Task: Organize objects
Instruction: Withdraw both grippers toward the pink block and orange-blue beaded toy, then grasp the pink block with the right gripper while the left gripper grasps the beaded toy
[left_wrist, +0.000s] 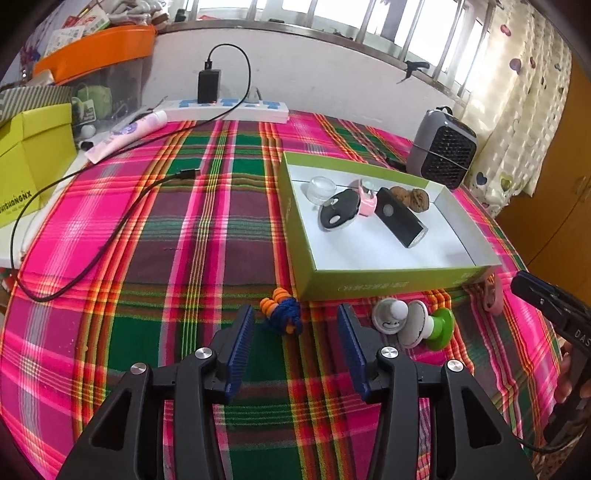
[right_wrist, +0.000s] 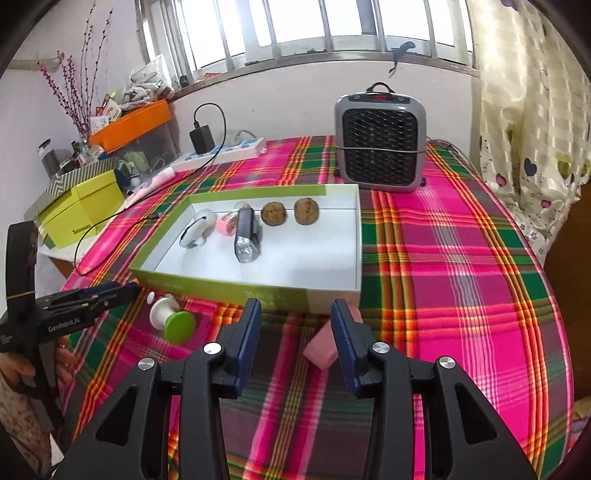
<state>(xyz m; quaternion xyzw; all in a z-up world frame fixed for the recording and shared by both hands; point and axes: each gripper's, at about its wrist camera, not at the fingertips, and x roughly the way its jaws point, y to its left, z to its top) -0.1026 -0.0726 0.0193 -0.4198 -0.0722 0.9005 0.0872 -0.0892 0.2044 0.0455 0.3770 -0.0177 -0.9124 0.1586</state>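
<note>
Tongs apart; blue-orange cord (left_wrist: 282, 314) only in left view.

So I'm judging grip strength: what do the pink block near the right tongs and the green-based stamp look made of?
The pink block looks like matte rubber or foam, an eraser perhaps: dull surface, soft edges. The green-based stamp looks like hard glossy plastic: smooth green base with a sheen, white neck. Neither material is certain from the look alone.

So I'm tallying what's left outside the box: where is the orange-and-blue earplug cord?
In the left wrist view the earplug cord lies on the plaid cloth just ahead of the open jaws, beside the green box near corner, left of the green-based toy.
</note>
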